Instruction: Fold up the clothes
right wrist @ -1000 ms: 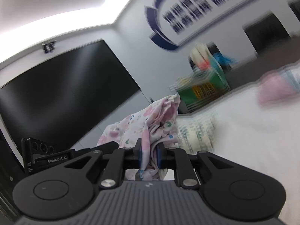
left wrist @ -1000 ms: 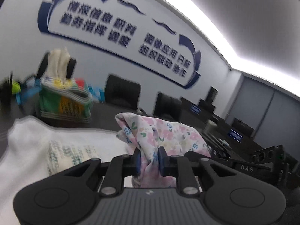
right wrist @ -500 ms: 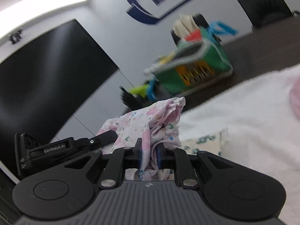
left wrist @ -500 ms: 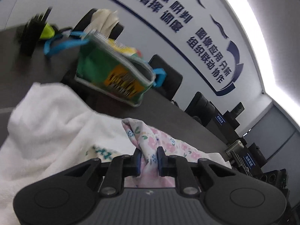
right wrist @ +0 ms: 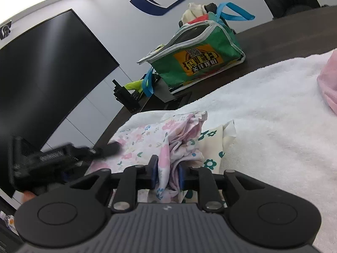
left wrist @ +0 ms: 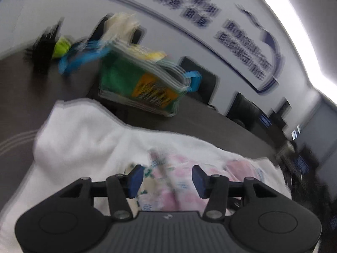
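Pink floral cotton garment (left wrist: 179,181): lying on white terry towel (left wrist: 84,135), blurred.
Left gripper (left wrist: 167,178): jaws spread, gripping nothing, above garment.
Right gripper (right wrist: 167,174): clamped on garment's bunched edge (right wrist: 168,168).
Green woven tote bag (right wrist: 202,57): on dark table, beyond towel.

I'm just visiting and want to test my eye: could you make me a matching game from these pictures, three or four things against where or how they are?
Things:
1. left gripper
2. right gripper
3. green bag
4. white towel

States:
A. stands on the dark table, behind the towel
B. jaws open, above the floral cloth
C. spread out under the floral cloth
D. jaws shut on a bunch of floral cloth

Pairs: 1-B, 2-D, 3-A, 4-C
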